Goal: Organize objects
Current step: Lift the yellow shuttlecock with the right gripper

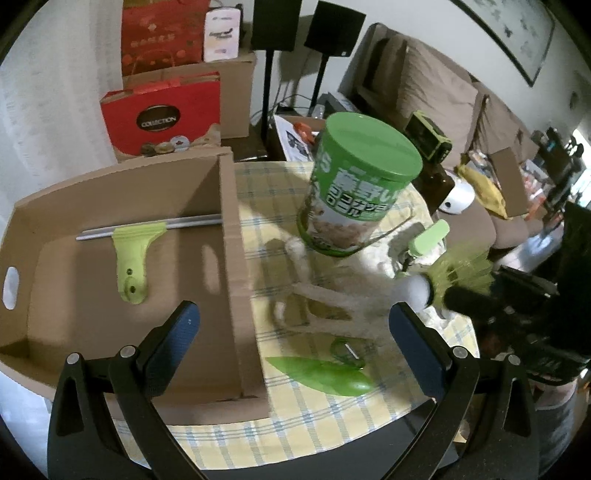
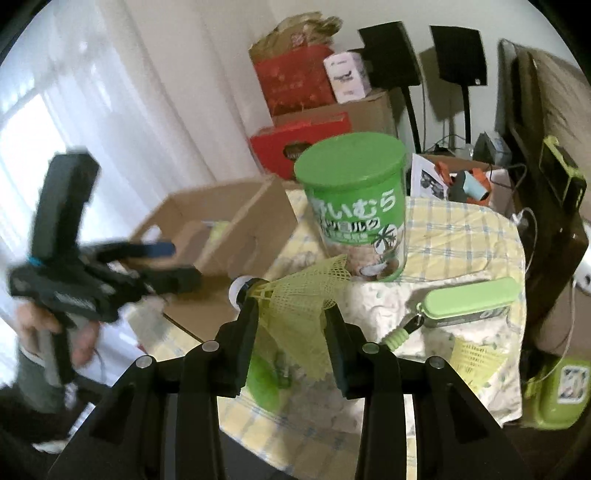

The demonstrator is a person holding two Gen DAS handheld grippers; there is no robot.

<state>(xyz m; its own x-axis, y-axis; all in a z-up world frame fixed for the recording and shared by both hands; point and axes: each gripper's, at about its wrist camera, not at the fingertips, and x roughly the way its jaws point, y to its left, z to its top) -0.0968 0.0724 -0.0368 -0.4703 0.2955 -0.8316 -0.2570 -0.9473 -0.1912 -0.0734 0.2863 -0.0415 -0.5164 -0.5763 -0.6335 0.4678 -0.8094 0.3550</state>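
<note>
My right gripper [image 2: 291, 308] is shut on a yellow-green shuttlecock [image 2: 299, 295] with a white cork tip, held above the table; it also shows in the left wrist view [image 1: 443, 273]. My left gripper [image 1: 291, 325] is open and empty above the edge of a cardboard box [image 1: 229, 206], which holds a green squeegee [image 1: 133, 254]. A green-lidded canister [image 1: 354, 184] stands on the checked tablecloth [image 1: 332, 413]; it also shows in the right wrist view [image 2: 358, 206]. A green leaf-shaped object [image 1: 325, 373] lies near my left gripper. A green case [image 2: 469, 301] lies right of the shuttlecock.
Red gift boxes [image 1: 162, 118] and cartons are stacked behind the table. Speakers on stands [image 1: 277, 26] and a brown sofa [image 1: 436, 85] are at the back. A green container [image 2: 554, 391] and another yellow shuttlecock [image 2: 476, 354] sit at the table's right edge.
</note>
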